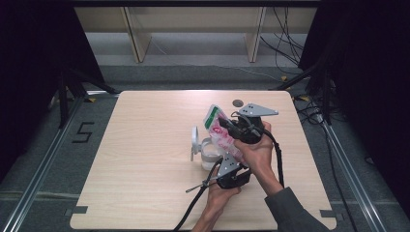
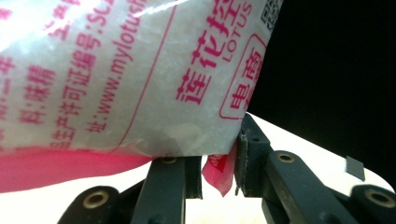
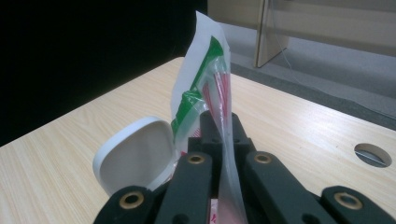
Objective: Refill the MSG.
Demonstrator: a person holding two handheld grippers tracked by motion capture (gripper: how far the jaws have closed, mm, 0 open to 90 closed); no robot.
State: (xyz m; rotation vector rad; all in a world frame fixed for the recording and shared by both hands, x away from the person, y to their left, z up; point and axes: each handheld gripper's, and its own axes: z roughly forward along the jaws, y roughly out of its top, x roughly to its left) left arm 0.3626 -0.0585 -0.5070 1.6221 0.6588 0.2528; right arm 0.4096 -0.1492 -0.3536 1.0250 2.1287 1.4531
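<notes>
Hanging above the middle-right of the pale wooden counter [image 1: 145, 159], a soft clear plastic bag printed in pink and green and filled with white grains [image 1: 223, 136] is held between both tools, over a small white plastic container with its hinged lid tipped open [image 1: 205, 153]. The right tool [image 1: 231, 124], at the far end, is pressed together on the thin film near the bag's green-striped top edge, as seen in the right gripper view [image 3: 219, 135]. The left tool [image 1: 231, 162], at the near end, is pinching a pink corner of the bag's bottom seam [image 2: 219, 175]. The bag is judged limp and fairly light, with loose contents that will shift and sag as it is tilted; the glossy film is likely slippery and could tear if pulled hard. Hold is best taken on the flat sealed seams and corners, not on the bulging middle.
</notes>
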